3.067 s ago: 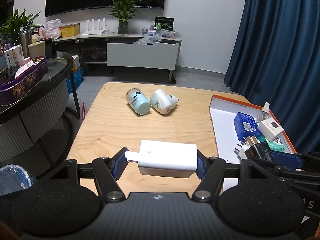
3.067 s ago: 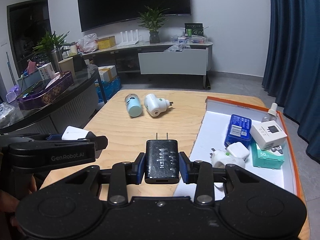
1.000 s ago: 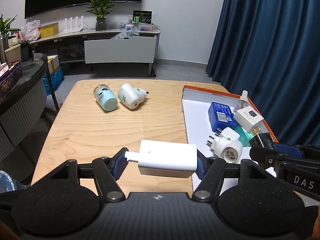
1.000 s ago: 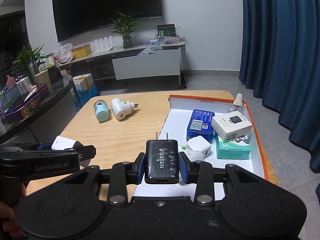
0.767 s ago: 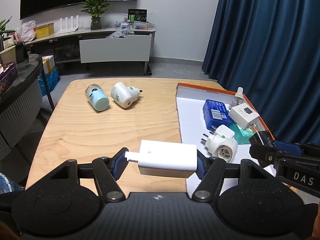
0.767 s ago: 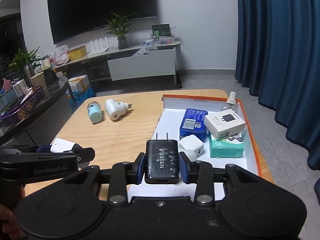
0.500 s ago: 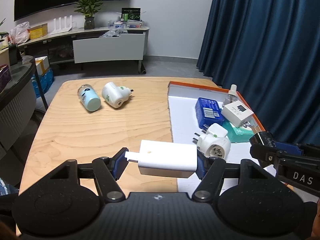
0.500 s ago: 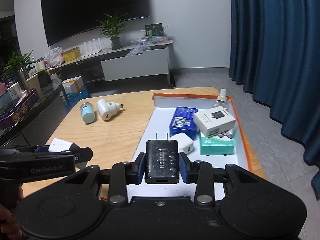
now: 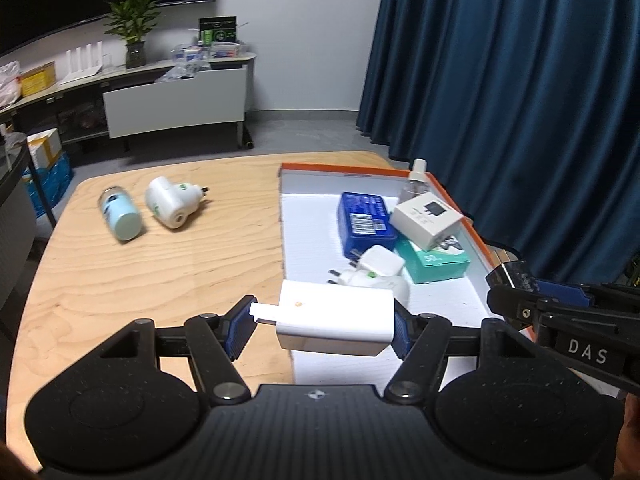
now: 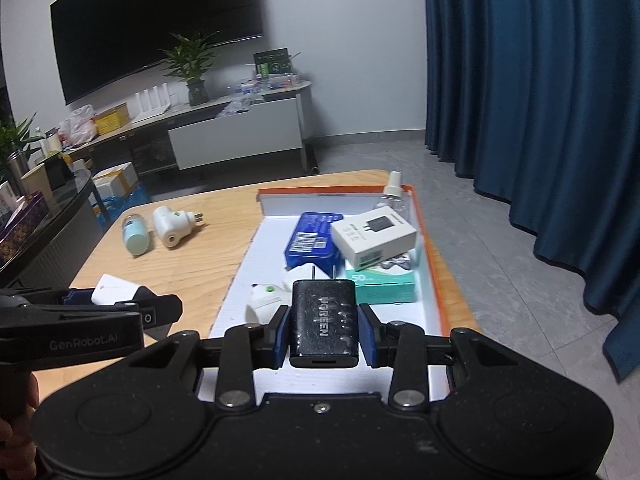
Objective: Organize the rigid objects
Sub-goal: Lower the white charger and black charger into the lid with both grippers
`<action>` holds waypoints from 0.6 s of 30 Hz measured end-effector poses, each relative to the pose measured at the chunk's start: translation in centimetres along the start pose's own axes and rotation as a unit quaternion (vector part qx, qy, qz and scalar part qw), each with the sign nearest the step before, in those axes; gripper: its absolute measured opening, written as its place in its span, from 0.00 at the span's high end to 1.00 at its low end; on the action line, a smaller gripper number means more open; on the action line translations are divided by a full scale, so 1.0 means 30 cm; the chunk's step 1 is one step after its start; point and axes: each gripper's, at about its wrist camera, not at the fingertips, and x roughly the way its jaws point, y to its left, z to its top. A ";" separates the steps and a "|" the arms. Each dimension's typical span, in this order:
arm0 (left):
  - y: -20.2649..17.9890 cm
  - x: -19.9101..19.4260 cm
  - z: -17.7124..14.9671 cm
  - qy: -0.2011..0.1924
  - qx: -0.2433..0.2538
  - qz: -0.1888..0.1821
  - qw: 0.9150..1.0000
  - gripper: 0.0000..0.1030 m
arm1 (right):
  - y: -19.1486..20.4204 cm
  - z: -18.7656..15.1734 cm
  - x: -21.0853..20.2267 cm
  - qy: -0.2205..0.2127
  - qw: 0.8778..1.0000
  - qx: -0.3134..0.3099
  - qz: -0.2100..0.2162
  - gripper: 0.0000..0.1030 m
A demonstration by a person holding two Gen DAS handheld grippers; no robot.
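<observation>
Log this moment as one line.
left gripper: shut on white charger | right gripper: shut on black charger | both over orange-rimmed tray | release not yet done

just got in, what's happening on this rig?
A person is sorting small items into the orange-rimmed tray. The left tool grips a white charger; the right tool grips a black charger. Both hover at the tray's near end. A bottle and white plug-in remain on the table.

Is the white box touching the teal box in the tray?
Touching. In the right wrist view the white box lies on top of the teal box, its front edge overlapping it with no gap. The left wrist view shows the same stacking inside the tray.
</observation>
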 end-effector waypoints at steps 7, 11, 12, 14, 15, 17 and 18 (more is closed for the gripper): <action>-0.047 0.026 0.010 0.003 0.011 -0.014 1.000 0.35 | -0.043 0.001 -0.002 -0.003 1.000 0.010 -0.010 0.58; -0.072 0.042 0.009 0.007 0.016 -0.021 1.000 0.35 | -0.066 -0.001 0.001 -0.001 1.000 0.016 -0.017 0.58; -0.078 0.046 0.008 0.009 0.018 -0.023 1.000 0.35 | -0.072 -0.001 0.001 -0.001 1.000 0.018 -0.019 0.58; -0.091 0.053 0.006 0.012 0.020 -0.026 0.999 0.35 | -0.081 0.001 0.001 -0.001 1.000 0.020 -0.022 0.58; -0.096 0.057 0.006 0.014 0.022 -0.028 0.999 0.35 | -0.086 0.002 0.002 -0.001 1.000 0.021 -0.023 0.58; -0.109 0.065 0.005 0.017 0.024 -0.031 0.999 0.35 | -0.098 0.004 0.006 -0.002 0.999 0.023 -0.026 0.58; -0.116 0.069 0.004 0.018 0.026 -0.033 0.999 0.35 | -0.104 0.005 0.007 -0.002 0.999 0.025 -0.027 0.58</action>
